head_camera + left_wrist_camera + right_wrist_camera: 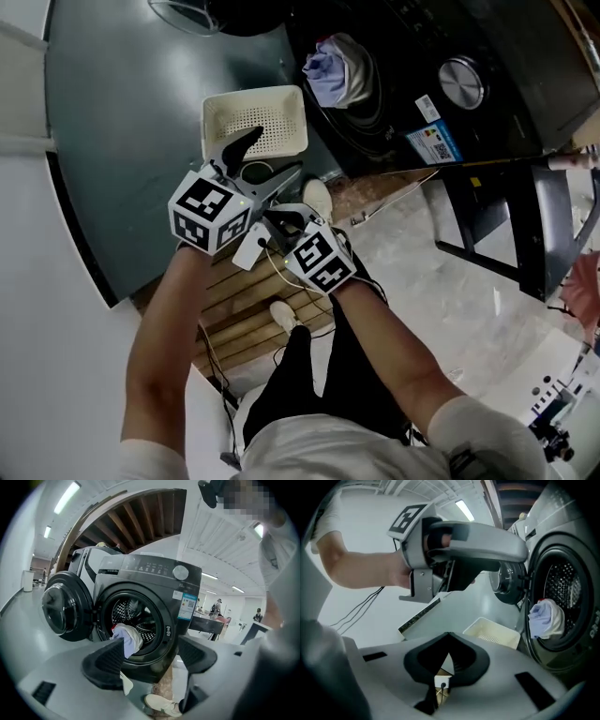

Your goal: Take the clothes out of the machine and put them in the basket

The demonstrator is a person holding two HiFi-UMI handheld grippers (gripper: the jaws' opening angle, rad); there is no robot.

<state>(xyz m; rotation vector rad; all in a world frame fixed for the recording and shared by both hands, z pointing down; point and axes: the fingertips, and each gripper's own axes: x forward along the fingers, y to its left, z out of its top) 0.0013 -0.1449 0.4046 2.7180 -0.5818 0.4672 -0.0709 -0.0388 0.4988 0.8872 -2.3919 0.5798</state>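
Clothes point(127, 639): a pale blue and white bundle sits in the mouth of the drum and hangs over its lower lip. Neither tool is touching it.

Left hand-held gripper point(152, 660): jaws stand wide apart with nothing between the pads. It points toward the drum opening, and the bundle shows through the gap, well beyond the tips.

Right hand-held gripper point(448, 637): jaws are drawn together at the tips and grip nothing. It sits just beside the left one on the near side, pointing downward toward the floor short of the machine.

Basket point(281, 103): cream, perforated plastic, standing on the floor just left of the drum opening, below the open door point(61, 609). What shows of its interior holds no garment. In the head view the left tool's far jaw overlaps its near rim; contact cannot be confirmed.

Washing machine point(422, 56): dark front-loader with its door swung fully open to the left. Behind the bundle the perforated drum wall is visible; whether more items lie deeper in cannot be told.

Progress assessment: the task appears to be at its start. Access is open and the basket is in position, but nothing has been transferred. Remaining work is to reach into the drum mouth, grip the bundle, carry it the short way left into the basket, then check the drum for anything more.
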